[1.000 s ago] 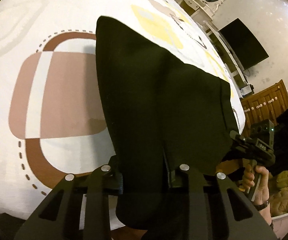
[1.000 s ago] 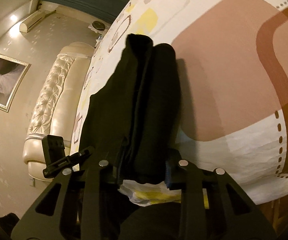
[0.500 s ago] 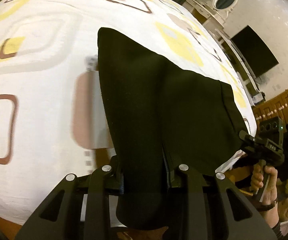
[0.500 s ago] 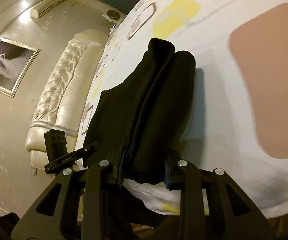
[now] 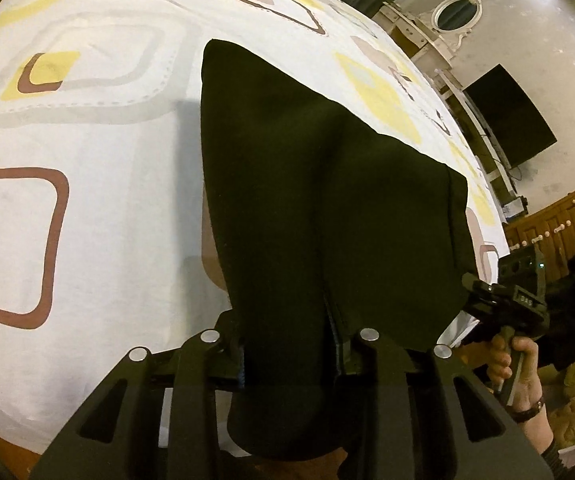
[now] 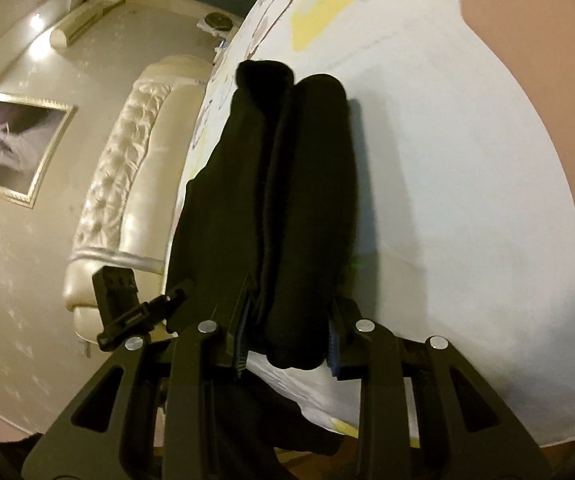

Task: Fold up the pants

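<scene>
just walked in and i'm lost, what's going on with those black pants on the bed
A person is folding a pair of black pants on a bed with a patterned white bedspread, using a hand-held claw in each hand. The left claw is shut on one end of the pants' near edge and the right claw is shut on the other end, where the cloth is bunched thick. The pants stretch away from both claws across the bedspread, already doubled over lengthwise. The fold is not finished yet.
</scene>
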A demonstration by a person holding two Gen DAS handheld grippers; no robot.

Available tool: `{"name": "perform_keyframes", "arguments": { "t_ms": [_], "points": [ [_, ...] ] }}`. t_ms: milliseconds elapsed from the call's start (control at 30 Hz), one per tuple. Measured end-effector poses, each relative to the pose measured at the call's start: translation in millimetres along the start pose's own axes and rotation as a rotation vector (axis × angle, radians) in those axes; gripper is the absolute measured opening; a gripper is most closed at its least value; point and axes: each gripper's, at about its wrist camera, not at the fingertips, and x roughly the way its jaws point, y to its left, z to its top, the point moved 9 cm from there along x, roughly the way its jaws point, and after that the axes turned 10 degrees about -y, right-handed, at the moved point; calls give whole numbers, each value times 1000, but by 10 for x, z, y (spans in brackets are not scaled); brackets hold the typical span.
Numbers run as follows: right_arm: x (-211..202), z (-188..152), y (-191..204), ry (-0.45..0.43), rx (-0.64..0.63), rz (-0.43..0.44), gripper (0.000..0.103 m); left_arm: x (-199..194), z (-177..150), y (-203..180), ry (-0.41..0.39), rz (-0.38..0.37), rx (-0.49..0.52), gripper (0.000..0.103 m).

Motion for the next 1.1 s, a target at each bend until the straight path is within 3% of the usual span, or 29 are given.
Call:
{"name": "perform_keyframes", "arguments": {
  "t_ms": [400, 600, 1100],
  "points": [
    [-98, 77, 82, -27, -7, 28, 57, -179, -11, 11, -67, 50, 114, 63],
    [-120, 167, 129, -51, -15, 22, 63, -288, 31, 26, -106, 73, 170, 74],
    [92, 613, 172, -80, 5, 22, 70, -177, 457, 250, -125, 60, 119, 76]
  ]
}}
